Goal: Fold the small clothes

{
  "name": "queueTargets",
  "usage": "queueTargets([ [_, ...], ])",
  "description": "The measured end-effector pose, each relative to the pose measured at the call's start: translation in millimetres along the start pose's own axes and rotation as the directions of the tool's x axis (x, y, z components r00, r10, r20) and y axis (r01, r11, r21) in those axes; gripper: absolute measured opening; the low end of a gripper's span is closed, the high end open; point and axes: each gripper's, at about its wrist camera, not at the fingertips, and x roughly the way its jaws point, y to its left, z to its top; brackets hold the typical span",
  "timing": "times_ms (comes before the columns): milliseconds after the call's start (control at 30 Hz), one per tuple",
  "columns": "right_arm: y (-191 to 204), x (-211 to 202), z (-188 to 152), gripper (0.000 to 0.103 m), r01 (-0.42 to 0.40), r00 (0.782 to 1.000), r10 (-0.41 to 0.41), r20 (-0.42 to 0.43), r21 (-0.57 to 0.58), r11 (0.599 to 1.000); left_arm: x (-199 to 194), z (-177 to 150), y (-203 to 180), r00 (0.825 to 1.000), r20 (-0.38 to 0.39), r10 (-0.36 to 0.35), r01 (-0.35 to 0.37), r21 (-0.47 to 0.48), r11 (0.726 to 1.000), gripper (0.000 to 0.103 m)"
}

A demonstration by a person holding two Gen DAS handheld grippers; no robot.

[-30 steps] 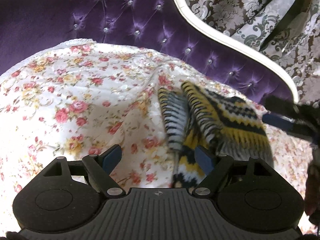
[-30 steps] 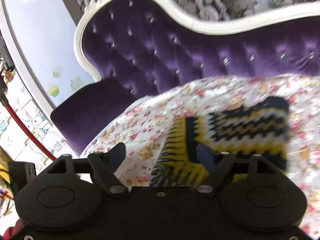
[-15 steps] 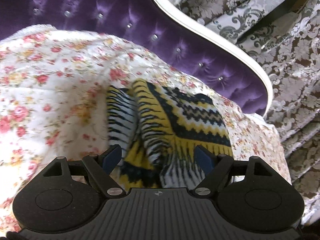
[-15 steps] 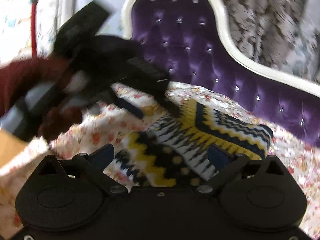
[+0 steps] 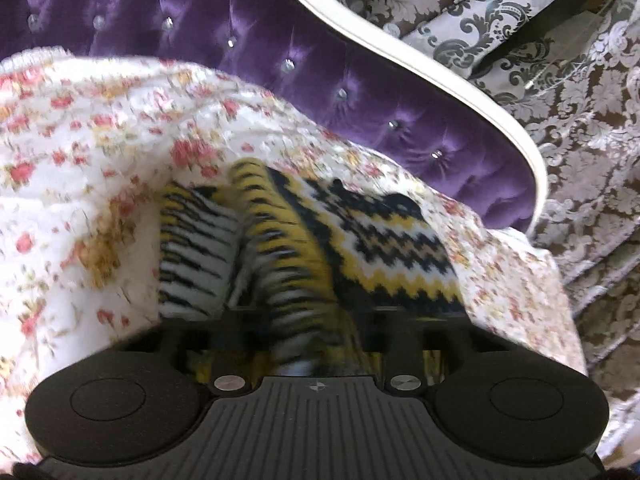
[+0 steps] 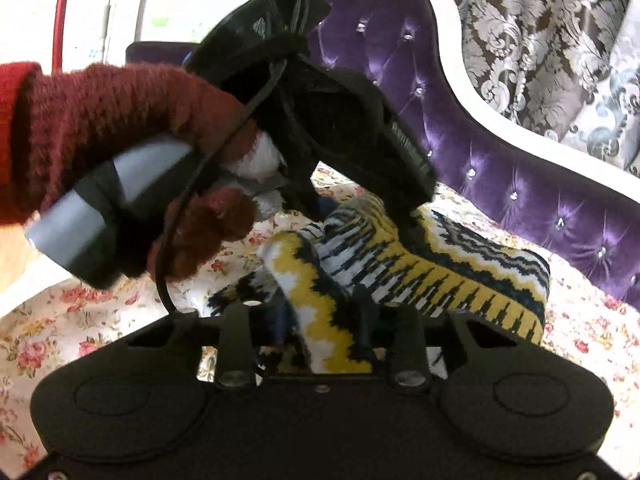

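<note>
While the purple tufted sofa (image 5: pixel 248 36) fills the back of both views, its white curved frame (image 6: pixel 472 92) runs in front of a grey damask curtain (image 5: pixel 568 92). A floral-print sheet (image 5: pixel 80 152) with pink and yellow roses covers the seat. On that sheet lies the task's garment, a small knitted piece (image 5: pixel 384 248) in yellow, black and white zigzag bands, bunched into folds near the sofa's right end.

Seen from the right wrist camera, a hand in a dark red knitted glove (image 6: pixel 120 128) holds the left gripper (image 6: pixel 316 216) by its grey handle, with the black body angled down onto the top fold of the knit. From its own camera, the left gripper (image 5: pixel 308 316) has its fingers drawn in close on a blurred striped fold of the knitted piece, pinching it.

The right gripper (image 6: pixel 320 320) sits at the near edge of the garment, its two fingers pulled together around a raised yellow and white fold, clamping the cloth between them.

A red cable (image 6: pixel 60 12) hangs at the upper left of the right wrist view, against a bright white background.
</note>
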Motion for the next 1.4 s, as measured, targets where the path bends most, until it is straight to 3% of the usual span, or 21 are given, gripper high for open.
queueTargets([
  [33, -1.6, -2.0, 0.5, 0.016, -0.007, 1.000, 0.007, 0.005, 0.017, 1.000, -1.3, 0.3, -0.1, 1.000, 0.006, -0.003, 0.003, -0.003, 1.000, 0.017],
  [200, -2.6, -25.3, 9.6, 0.016, -0.040, 0.996, 0.034, 0.088, 0.065, 0.997, -32.9, 5.2, -11.8, 0.996, 0.091, -0.021, 0.014, 0.074, 0.997, 0.017],
  [300, 3.0, -21.3, 12.6, 0.016, -0.090, 0.994, 0.084, 0.074, 0.076, 0.993, -48.8, 8.1, -4.3, 0.992, 0.122, -0.021, 0.013, 0.070, 0.997, 0.017],
  [400, 12.4, 1.3, 8.2, 0.018, -0.137, 0.990, 0.138, 0.002, 0.084, 0.987, -39.3, 2.4, 15.0, 0.995, 0.084, 0.045, -0.048, 0.032, 0.998, 0.017],
  [467, 14.7, 19.7, 1.6, 0.027, -0.171, 0.982, 0.180, -0.064, 0.128, 0.977, -25.2, -5.8, 28.4, 0.995, 0.038, 0.091, -0.091, 0.014, 0.996, 0.020],
  [533, 14.0, 30.8, -5.2, 0.033, -0.185, 0.974, 0.204, -0.099, 0.169, 0.968, -18.5, -13.6, 38.2, 0.994, 0.050, 0.094, -0.094, -0.020, 0.995, 0.030],
  [600, 9.7, 29.5, -9.4, 0.044, -0.214, 0.969, 0.235, -0.079, 0.211, 0.954, -20.6, -14.1, 39.5, 0.993, 0.061, 0.100, -0.098, -0.034, 0.995, 0.042],
  [667, 4.4, 22.6, -11.1, 0.069, -0.251, 0.960, 0.273, -0.056, 0.253, 0.934, -22.3, -12.0, 36.8, 0.990, 0.055, 0.134, -0.134, -0.007, 0.991, 0.057],
  [700, 3.3, 16.8, -11.5, 0.073, -0.257, 0.960, 0.277, -0.045, 0.260, 0.931, -24.4, -11.0, 35.9, 0.988, 0.053, 0.145, -0.145, 0.005, 0.989, 0.062],
  [800, -3.5, -1.9, -9.3, 0.080, -0.260, 0.962, 0.273, -0.015, 0.265, 0.929, -35.6, -10.5, 37.6, 0.990, 0.058, 0.130, -0.130, -0.009, 0.991, 0.065],
  [867, -13.9, -14.9, -10.1, 0.096, -0.270, 0.960, 0.279, 0.012, 0.299, 0.915, -44.4, -12.7, 35.4, 0.990, 0.069, 0.122, -0.121, -0.018, 0.992, 0.072],
  [1100, -70.9, -38.7, -14.6, 0.103, -0.255, 0.964, 0.257, 0.066, 0.499, 0.828, -67.3, -30.3, 17.2, 0.992, 0.064, 0.107, -0.108, 0.019, 0.994, 0.081],
  [1400, -124.8, -46.3, -37.4, 0.103, -0.180, 0.980, 0.183, 0.074, 0.712, 0.679, -75.2, -57.2, -13.9, 0.980, 0.045, 0.194, -0.199, 0.152, 0.968, 0.085],
])
